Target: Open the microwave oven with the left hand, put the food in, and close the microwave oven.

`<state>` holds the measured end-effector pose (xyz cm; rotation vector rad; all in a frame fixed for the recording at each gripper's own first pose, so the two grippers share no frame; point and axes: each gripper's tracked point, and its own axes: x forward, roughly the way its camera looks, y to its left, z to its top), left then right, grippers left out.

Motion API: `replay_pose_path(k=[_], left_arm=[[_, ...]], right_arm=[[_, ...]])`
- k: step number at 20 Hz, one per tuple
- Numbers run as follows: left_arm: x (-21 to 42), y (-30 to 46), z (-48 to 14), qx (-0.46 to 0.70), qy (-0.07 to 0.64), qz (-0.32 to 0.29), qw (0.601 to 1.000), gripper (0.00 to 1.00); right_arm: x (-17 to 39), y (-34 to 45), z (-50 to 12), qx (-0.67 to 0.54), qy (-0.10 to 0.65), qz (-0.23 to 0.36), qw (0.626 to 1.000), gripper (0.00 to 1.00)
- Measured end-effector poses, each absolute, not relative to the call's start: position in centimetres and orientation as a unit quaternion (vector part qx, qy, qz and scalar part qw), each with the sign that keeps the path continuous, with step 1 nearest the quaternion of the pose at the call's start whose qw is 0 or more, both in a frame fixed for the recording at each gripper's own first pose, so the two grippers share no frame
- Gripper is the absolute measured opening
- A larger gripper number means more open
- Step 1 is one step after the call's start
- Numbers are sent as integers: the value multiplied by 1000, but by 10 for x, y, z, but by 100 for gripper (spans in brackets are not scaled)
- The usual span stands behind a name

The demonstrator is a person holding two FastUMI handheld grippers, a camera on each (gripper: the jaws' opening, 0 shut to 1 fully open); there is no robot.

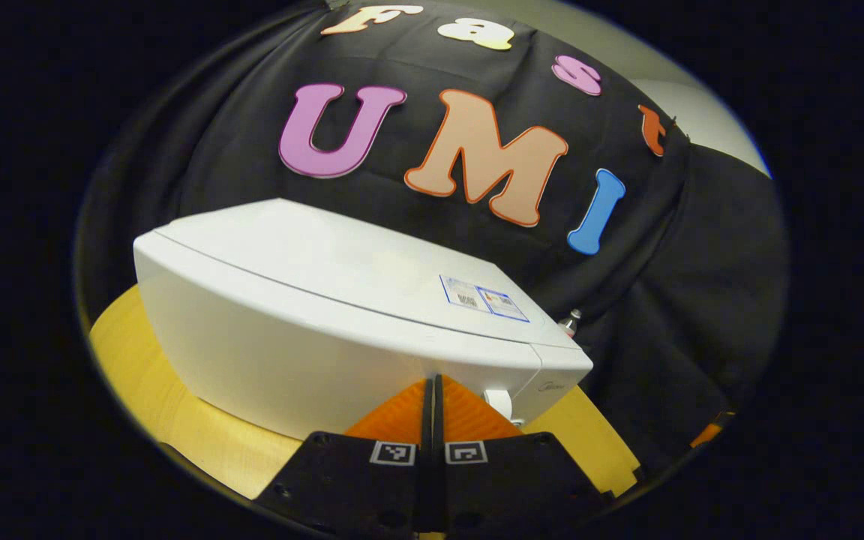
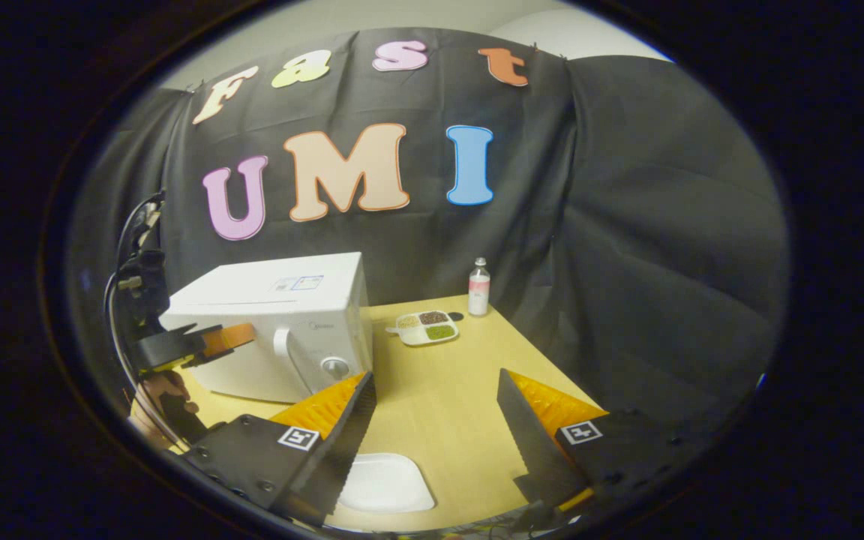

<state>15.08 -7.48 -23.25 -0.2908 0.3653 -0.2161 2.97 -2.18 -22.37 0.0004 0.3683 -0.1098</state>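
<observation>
So the left tongs (image 1: 433, 390) have their fingers pressed flat together with nothing between them, tips right up against the front of the white microwave (image 1: 342, 315); can't tell if they actually touch it. The microwave door is closed. In the right gripper view you can see those same left tongs (image 2: 233, 337) off to the left, in front of the door, left of the handle (image 2: 286, 360), with a hand (image 2: 166, 401) holding them below. The right tongs (image 2: 436, 397) are spread wide and hold nothing, hovering over the wooden table (image 2: 439, 390). A white plate (image 2: 387, 484) sits just under them, nearer the left finger. The divided food tray (image 2: 426, 328) is farther ahead, right of the microwave, with a small bottle (image 2: 479, 287) just beyond it.
</observation>
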Motion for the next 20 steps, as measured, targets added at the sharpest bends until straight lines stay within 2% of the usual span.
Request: replay_pose_path(k=[1, 2, 4, 5, 6, 7, 8, 9, 19, 20], left_arm=[[153, -73, -225, -142, 167, -107, 970, 0], [151, -73, -227, -135, 170, -108, 970, 0], [151, -74, -230, -122, 171, -107, 972, 0], [152, -73, -230, -120, 172, -107, 972, 0], [151, -73, -230, -119, 173, -106, 972, 0], [150, -72, -230, -119, 172, -106, 972, 0], [151, -73, -229, -120, 172, -106, 972, 0], [151, -74, -229, -120, 173, -106, 972, 0], [134, -56, -208, -81, 158, -88, 980, 1], [128, -53, -204, -75, 155, -86, 981, 0]], right_arm=[[30, -21, -223, -1, 183, -52, 982, 100], [30, -21, -221, -1, 181, -51, 982, 92], [28, -18, -223, 0, 183, -45, 982, 92], [28, -19, -224, 0, 185, -45, 982, 100], [28, -19, -222, 0, 183, -45, 982, 92], [27, -20, -220, -2, 180, -46, 983, 92], [26, -20, -220, -3, 179, -47, 983, 100], [24, -21, -219, -4, 178, -48, 983, 92], [13, -31, -208, 1, 171, -50, 984, 92], [13, -32, -210, 1, 173, -49, 984, 100]])
